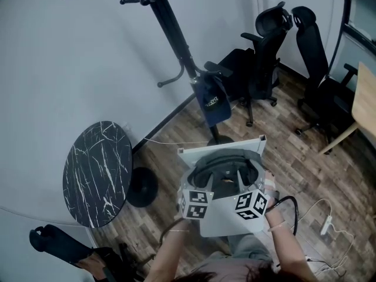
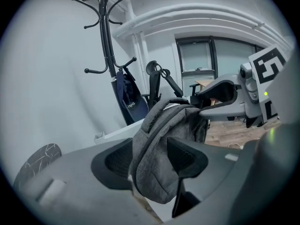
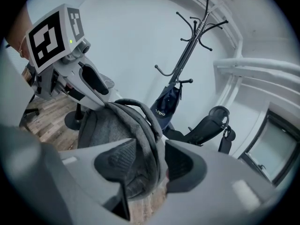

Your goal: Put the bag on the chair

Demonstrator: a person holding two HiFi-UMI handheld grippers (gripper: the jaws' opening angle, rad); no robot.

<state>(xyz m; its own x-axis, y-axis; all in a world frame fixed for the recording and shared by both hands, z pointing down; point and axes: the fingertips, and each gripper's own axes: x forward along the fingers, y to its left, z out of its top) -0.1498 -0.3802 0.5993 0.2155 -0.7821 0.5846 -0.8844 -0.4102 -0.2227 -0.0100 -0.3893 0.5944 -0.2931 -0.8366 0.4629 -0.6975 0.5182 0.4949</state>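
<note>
- The bag (image 1: 225,168) is grey woven fabric, soft and rounded, with a curved top handle. It sits over a white seat (image 1: 247,144) that is flat and straight-edged, with a raised far rim.
- Wood-plank floor (image 1: 294,169) lies open to the right. A black coat stand (image 1: 176,40) stands just beyond the far edge, and a round black marble table (image 1: 97,172) stands to the left.
- Both forearms reach in from the near side, with the grippers tilted downward on either side of the bag.
- The left gripper (image 2: 152,159) has its jaws spread wide with the bag's side between the ribbed pads, not clamped.
- The right gripper (image 3: 150,167) is likewise spread, with the bag's edge between its pads.
</note>
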